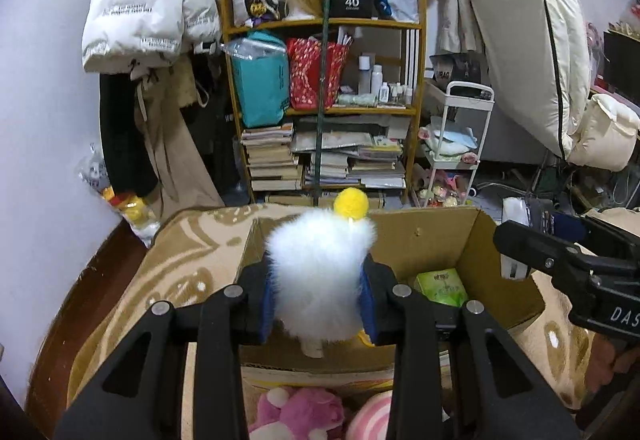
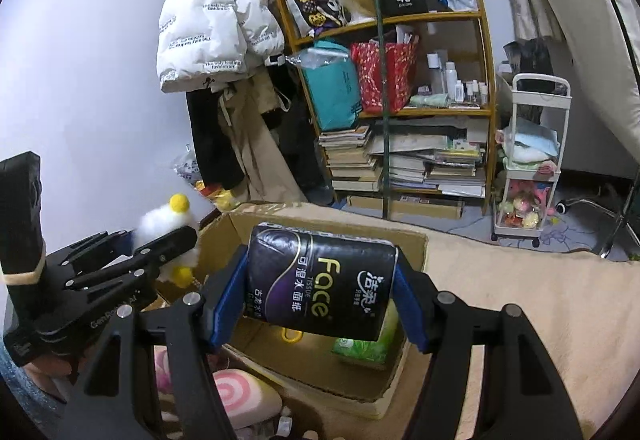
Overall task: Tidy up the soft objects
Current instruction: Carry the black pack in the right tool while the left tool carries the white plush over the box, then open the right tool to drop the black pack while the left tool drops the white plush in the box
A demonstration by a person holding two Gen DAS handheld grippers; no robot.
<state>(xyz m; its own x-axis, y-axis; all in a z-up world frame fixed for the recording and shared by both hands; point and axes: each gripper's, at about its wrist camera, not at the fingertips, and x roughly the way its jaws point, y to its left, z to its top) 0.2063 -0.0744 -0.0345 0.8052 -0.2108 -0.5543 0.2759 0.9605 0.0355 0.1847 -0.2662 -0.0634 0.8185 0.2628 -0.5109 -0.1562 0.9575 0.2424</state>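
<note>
The left hand-held gripper clamps a white plush above a box; a green pack lies inside, right of it. A pink toy sits below.

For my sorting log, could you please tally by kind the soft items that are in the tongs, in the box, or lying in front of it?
Plush toys: 2, the white fluffy toy in the left tongs and the pink plush
Tissue packs: 2, the black pack in the right tongs and the green pack in the cardboard box
Striped pink cushions: 1
Total: 5
</note>
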